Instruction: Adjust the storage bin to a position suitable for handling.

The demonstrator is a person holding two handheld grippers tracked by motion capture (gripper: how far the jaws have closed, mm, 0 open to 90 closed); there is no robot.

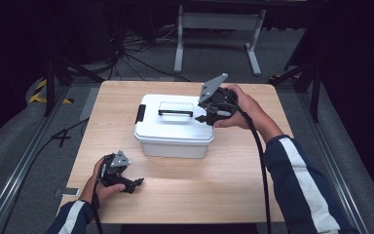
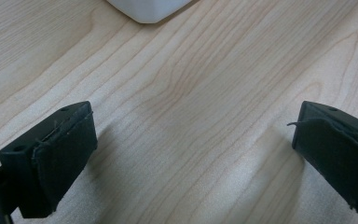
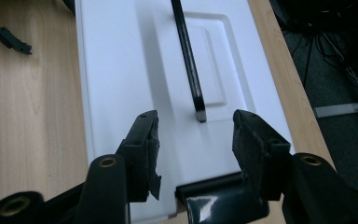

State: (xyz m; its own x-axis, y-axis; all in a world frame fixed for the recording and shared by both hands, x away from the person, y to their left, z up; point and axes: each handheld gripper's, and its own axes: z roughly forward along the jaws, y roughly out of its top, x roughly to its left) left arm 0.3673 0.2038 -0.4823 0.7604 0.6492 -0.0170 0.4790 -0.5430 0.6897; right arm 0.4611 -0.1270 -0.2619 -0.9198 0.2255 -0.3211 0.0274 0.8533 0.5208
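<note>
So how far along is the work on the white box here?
Early. The white box sits closed, lid on, black handle lying flat. In hand: the right gripper hangs over the right end latch, jaws apart, gripping nothing. The left gripper rests open on the table. Unlatching and opening appear left.

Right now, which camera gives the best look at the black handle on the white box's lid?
The right gripper view: the black handle runs lengthwise just past the fingers. The high view shows it small; the left gripper view catches a corner of the white box.
</note>
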